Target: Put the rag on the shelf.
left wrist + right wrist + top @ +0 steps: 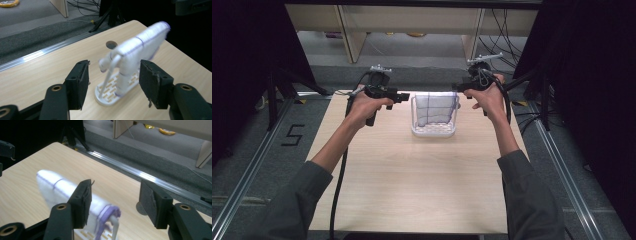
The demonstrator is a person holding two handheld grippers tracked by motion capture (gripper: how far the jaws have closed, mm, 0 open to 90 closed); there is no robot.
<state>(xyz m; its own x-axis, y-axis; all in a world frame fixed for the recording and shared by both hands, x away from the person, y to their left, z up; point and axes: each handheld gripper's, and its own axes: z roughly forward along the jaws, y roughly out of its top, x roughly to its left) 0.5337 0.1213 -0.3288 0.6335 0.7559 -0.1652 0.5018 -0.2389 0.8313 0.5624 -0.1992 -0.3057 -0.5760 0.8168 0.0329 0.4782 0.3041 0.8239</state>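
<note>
White rack [434,131] with perforated base sits on tabletop [412,190], far centre. White cloth with purple lines [435,110] draped over rack's rail. Left gripper [398,97] just left of cloth, jaws parted wide, nothing gripped. Right gripper [458,88] at cloth's upper right corner, jaws apart, empty. Cloth blurred in both gripper views.
</note>
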